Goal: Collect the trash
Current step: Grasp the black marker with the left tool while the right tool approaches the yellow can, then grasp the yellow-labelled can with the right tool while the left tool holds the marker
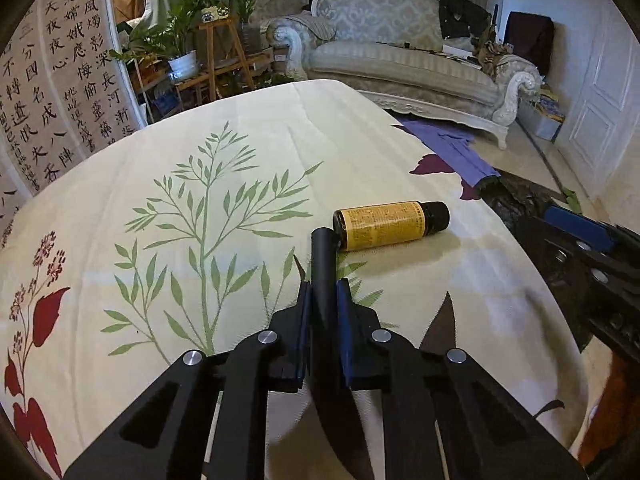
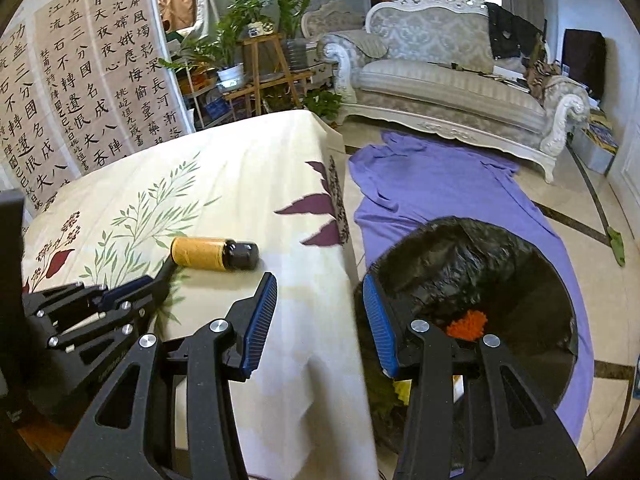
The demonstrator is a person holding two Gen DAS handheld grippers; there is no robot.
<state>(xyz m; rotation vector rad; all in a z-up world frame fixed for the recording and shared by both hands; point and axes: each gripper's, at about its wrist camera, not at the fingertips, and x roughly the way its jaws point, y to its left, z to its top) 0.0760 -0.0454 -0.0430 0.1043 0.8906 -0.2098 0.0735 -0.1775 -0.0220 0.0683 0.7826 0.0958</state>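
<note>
A small brown bottle (image 1: pixel 390 225) with a yellow label and black cap lies on its side on the floral tablecloth (image 1: pixel 240 184); it also shows in the right wrist view (image 2: pixel 214 254). My left gripper (image 1: pixel 323 300) is shut on a black rod (image 1: pixel 323 264) whose tip touches the bottle's base. The left gripper also shows in the right wrist view (image 2: pixel 132 292). My right gripper (image 2: pixel 318 320) is open and empty, over the table's right edge, beside a black trash bag (image 2: pixel 480 272) on the floor holding orange (image 2: pixel 468 325) and yellow scraps.
A purple cloth (image 2: pixel 440 184) lies on the floor under the bag. A white sofa (image 2: pixel 448 76) stands behind, plants on a wooden stand (image 2: pixel 260 60) at the back, calligraphy panels (image 2: pixel 80 92) on the left. The table drops off at its right edge (image 2: pixel 344 248).
</note>
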